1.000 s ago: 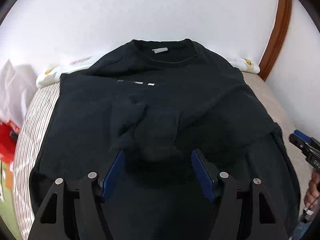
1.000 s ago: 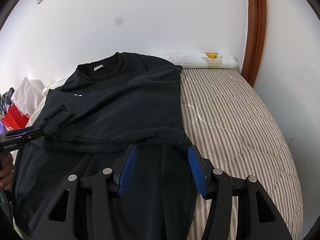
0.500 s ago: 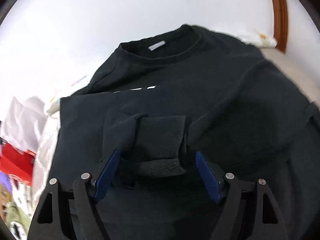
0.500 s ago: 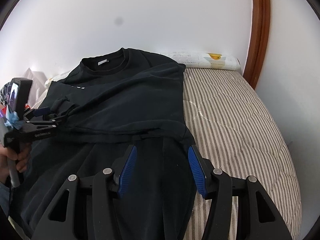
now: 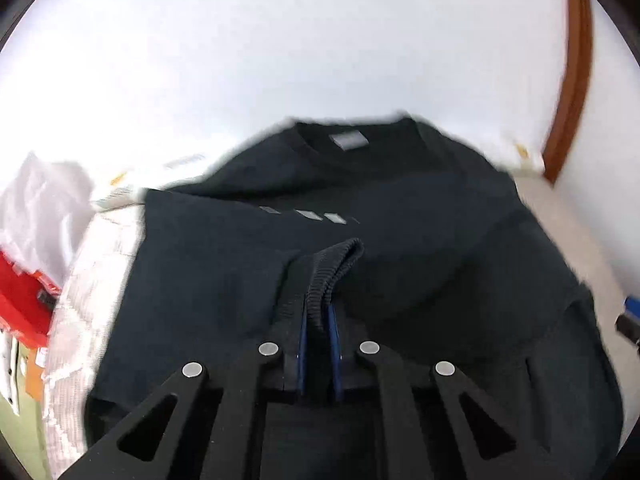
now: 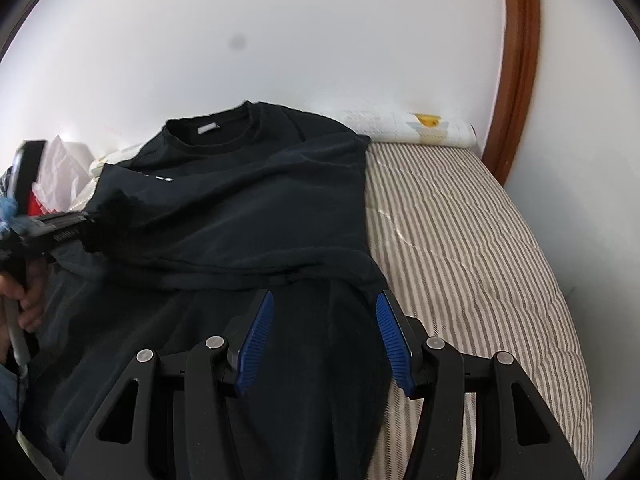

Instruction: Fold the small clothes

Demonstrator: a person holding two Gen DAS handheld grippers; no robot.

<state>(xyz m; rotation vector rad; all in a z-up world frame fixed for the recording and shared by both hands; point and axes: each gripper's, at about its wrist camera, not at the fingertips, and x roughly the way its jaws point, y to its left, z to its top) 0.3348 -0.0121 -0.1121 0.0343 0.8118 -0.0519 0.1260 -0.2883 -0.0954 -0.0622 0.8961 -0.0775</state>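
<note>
Pinching the ribbed sleeve cuff [image 5: 334,270] between its two blue pads [image 5: 301,344], the left gripper [image 5: 318,344] has its fingers squeezed together on the cloth. The cuff sticks up from the pads and lies over the middle of the black sweatshirt [image 5: 420,216]. In the right wrist view, the same left gripper [image 6: 86,224] comes in from the left side, with the person's hand [image 6: 24,296] around its handle. The right gripper [image 6: 325,338] has its blue pads [image 6: 256,344] wide apart and holds nothing; it hangs over the bottom part of the sweatshirt [image 6: 256,200]. The sweatshirt lies flat on a striped mattress [image 6: 472,248], with its collar [image 6: 218,136] toward the white wall [image 6: 320,32]. One sleeve is folded across the front. A rolled white pillow [image 6: 416,128] sits at the far end of the mattress, next to a brown wooden frame [image 6: 516,68]. A red bag [image 5: 20,304] sits at the left side.
</note>
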